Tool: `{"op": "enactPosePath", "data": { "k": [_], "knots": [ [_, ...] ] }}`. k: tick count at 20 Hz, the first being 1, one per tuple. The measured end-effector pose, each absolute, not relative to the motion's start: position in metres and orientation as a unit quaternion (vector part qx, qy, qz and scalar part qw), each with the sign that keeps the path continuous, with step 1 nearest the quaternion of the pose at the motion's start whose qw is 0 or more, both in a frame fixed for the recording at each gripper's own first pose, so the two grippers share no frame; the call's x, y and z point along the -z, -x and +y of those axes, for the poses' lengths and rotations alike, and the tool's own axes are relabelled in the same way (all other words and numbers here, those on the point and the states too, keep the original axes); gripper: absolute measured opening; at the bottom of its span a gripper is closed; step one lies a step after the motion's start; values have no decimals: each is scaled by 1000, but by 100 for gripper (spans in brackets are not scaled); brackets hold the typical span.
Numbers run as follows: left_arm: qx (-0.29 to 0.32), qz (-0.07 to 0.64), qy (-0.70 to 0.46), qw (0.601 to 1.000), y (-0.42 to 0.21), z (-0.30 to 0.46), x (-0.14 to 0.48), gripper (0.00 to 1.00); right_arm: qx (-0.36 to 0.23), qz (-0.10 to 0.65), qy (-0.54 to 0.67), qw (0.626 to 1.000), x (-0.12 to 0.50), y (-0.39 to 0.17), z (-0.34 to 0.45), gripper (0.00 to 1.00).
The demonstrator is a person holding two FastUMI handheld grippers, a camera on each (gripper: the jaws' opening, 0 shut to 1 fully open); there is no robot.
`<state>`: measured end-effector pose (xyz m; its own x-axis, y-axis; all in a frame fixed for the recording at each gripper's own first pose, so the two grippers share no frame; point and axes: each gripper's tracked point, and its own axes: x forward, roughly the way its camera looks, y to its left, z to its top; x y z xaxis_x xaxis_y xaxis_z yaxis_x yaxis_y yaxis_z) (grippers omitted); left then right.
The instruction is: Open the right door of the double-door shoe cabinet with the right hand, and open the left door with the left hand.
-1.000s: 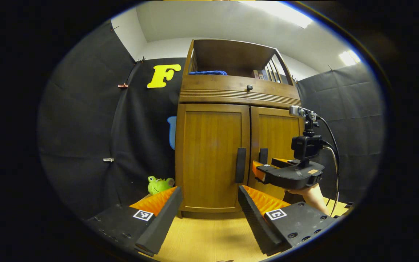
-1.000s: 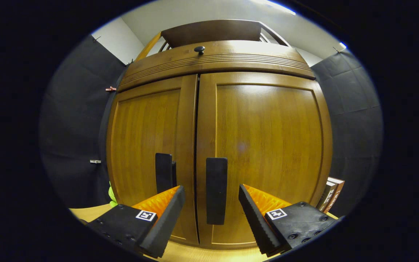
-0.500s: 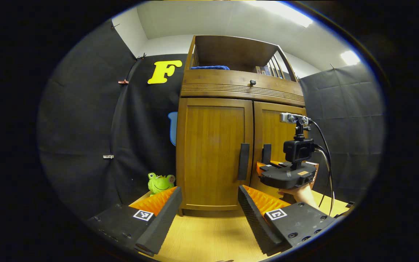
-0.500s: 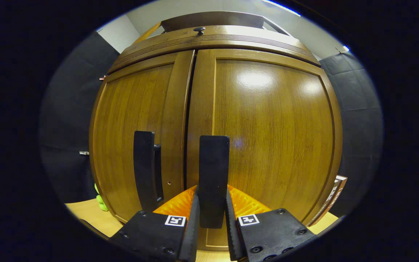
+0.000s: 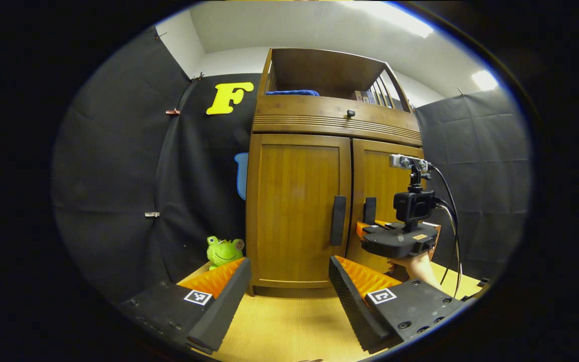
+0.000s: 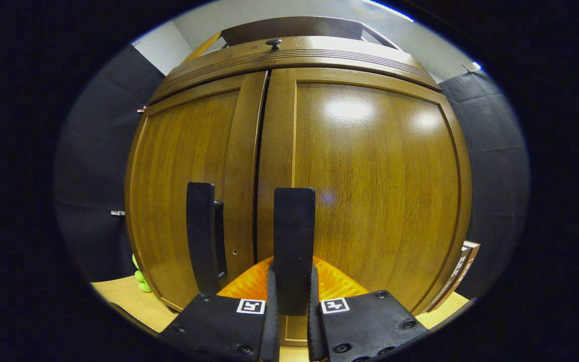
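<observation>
Right tongs clamped on the right door handle, left tongs wide open

Left gripper view: left tongs [image 5: 289, 296] gape over the wooden table [image 5: 289, 332], short of the shoe cabinet [image 5: 297, 201]; a green frog toy [image 5: 224, 250] sits beside it. Right gripper view: right tongs [image 6: 292, 296] pinch the right door handle [image 6: 293, 236]; both doors closed.
</observation>
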<state>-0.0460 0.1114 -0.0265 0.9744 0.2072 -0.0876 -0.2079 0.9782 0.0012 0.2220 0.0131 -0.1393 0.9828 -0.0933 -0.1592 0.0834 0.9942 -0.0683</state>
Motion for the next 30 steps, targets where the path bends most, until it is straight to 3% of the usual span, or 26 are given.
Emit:
{"op": "enactPosePath", "data": {
  "k": [2,5,6,10,11,12,30],
  "knots": [
    [-102,42,6,994,49,109,26,96,40,81,32,995,136,-216,13,25],
    [-96,41,8,995,53,102,22,96,30,86,26,995,135,-202,15,25],
    [-94,39,7,995,55,98,21,96,27,87,27,995,134,-199,15,21],
    [-84,32,8,996,60,83,17,96,12,91,28,995,128,-178,15,21],
    [-80,30,9,996,60,79,14,96,8,92,27,995,126,-172,14,25],
    [-75,27,11,997,60,73,13,96,6,92,27,995,124,-166,14,21],
    [43,16,19,999,45,-48,9,96,-37,84,28,995,90,-57,-36,25]
  ]
}}
